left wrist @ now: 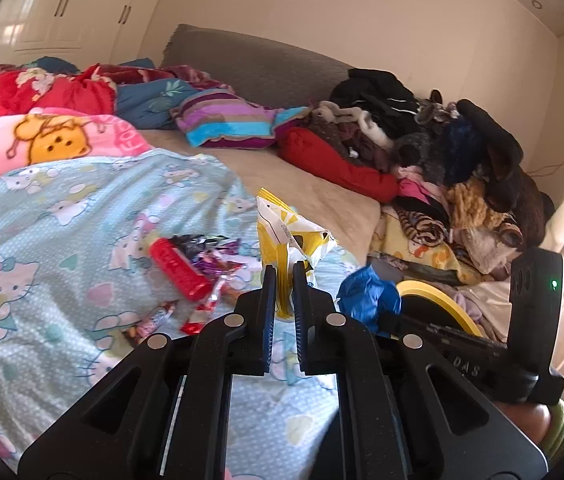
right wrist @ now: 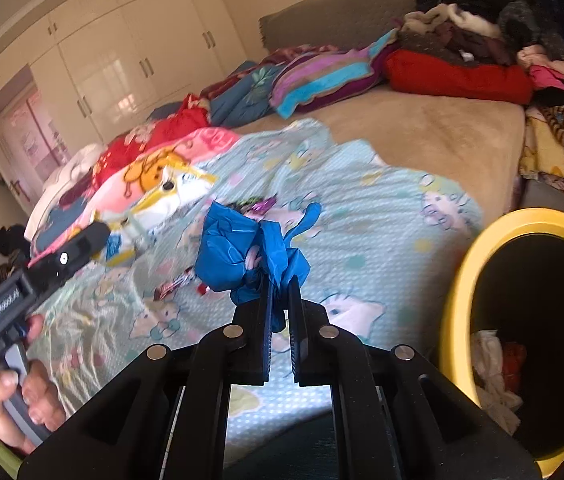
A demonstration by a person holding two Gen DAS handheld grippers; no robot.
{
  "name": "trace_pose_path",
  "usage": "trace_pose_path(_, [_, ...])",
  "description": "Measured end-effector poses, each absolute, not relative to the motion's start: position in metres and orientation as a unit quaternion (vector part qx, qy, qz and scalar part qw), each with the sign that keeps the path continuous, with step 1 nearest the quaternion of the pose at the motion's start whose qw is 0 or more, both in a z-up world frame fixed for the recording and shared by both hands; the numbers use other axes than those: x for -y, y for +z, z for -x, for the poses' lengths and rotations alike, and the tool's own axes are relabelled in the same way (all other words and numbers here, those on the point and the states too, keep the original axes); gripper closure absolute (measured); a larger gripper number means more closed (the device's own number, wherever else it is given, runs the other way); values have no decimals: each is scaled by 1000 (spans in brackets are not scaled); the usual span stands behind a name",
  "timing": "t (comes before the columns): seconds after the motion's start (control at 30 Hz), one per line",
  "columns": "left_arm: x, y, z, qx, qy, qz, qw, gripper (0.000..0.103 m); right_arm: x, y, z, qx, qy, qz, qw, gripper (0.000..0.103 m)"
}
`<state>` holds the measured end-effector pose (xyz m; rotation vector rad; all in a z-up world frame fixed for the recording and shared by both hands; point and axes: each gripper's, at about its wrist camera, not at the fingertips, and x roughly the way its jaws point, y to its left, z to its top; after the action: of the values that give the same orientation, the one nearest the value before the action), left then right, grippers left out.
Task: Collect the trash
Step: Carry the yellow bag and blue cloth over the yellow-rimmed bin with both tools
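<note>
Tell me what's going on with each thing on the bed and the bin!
left gripper: shut on the yellow and white bag.
yellow and white bag: crumpled, held up.
right gripper: shut on the blue plastic.
blue plastic: scrunched, lifted off the blanket.
red tube: lying on the blanket.
candy wrappers: scattered, not picked up.
yellow-rimmed bin: open, trash inside.

The yellow-rimmed bin (right wrist: pixel 457 300) is cut off by the right wrist picture's right edge, its rim blurred. In the left wrist view the blue wrapper (left wrist: pixel 365 296) and right gripper (left wrist: pixel 391 322) hide most of it. The small wrappers (left wrist: pixel 218 256) on the bedspread (left wrist: pixel 62 240) carry print too small to read.
</note>
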<state>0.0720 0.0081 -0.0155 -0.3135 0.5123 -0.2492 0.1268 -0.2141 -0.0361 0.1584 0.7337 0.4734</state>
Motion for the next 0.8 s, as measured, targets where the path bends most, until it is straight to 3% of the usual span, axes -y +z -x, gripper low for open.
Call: trace_pose_path(0.8, [67, -4, -65, -253, -196, 109, 941, 98, 323, -15, -132, -314, 124, -137, 931, 96])
